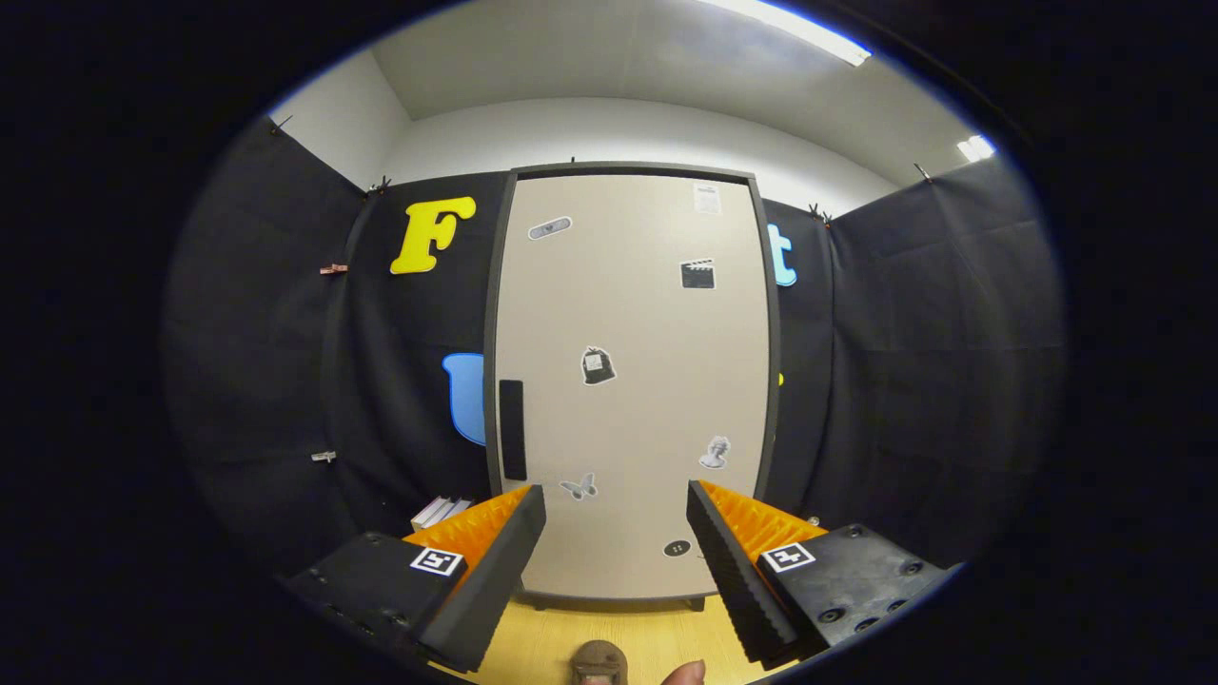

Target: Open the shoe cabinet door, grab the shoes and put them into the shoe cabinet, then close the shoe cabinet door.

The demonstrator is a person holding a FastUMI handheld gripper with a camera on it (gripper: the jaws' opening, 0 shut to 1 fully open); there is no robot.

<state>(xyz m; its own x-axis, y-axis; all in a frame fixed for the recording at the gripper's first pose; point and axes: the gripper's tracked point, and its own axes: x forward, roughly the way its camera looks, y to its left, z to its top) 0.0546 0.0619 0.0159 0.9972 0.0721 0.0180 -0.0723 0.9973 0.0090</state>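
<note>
Cabinet door [633, 381] beyond spread jaws

The gripper's [617, 509] spread fingers hide the lower corners of the closed cabinet door [633, 381], and nothing lies between them. A brown shoe [599, 663] below the fingers is cut off, only its top showing. Beside it, a fingertip [685, 674] is cut off too. The stickers [598, 365] on the door are too small to make out. White flat things [440, 512] left of the cabinet are half hidden behind the left finger.
</note>
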